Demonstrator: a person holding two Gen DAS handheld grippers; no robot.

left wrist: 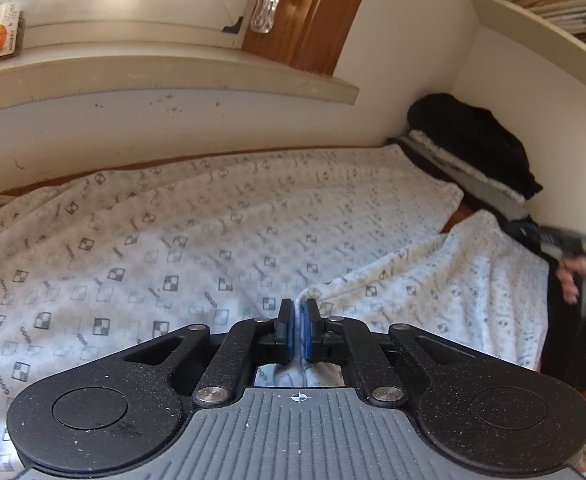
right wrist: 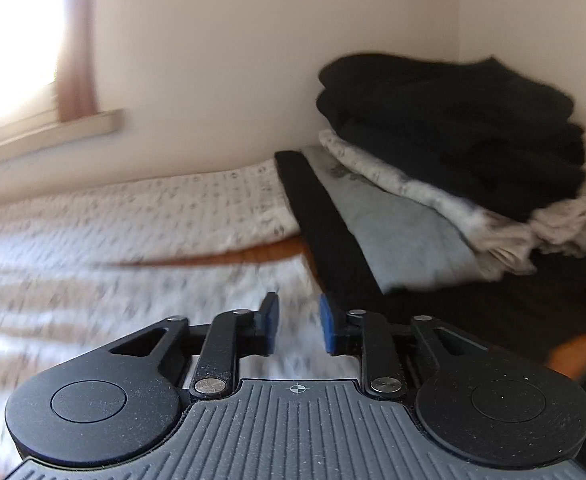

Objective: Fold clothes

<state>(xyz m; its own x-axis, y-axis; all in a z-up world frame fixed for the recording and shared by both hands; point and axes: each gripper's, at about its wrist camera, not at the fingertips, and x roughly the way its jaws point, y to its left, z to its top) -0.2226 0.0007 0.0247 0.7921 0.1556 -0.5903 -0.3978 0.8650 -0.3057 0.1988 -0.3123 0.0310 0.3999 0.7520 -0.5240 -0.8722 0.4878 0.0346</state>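
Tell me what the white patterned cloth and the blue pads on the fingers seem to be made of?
Cloth: looks like soft woven or knitted fabric, matte; it drapes and wrinkles, with a printed grey checker pattern. Pads: probably rubber or foam, matte blue, set on hard black fingers that look like speckled plastic.

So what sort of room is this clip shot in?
Probably a bedroom or a small home room: a window sill with a jar on it, a wall shelf of stacked magazines, and a pile of folded clothes in the corner beside the spread patterned garment.
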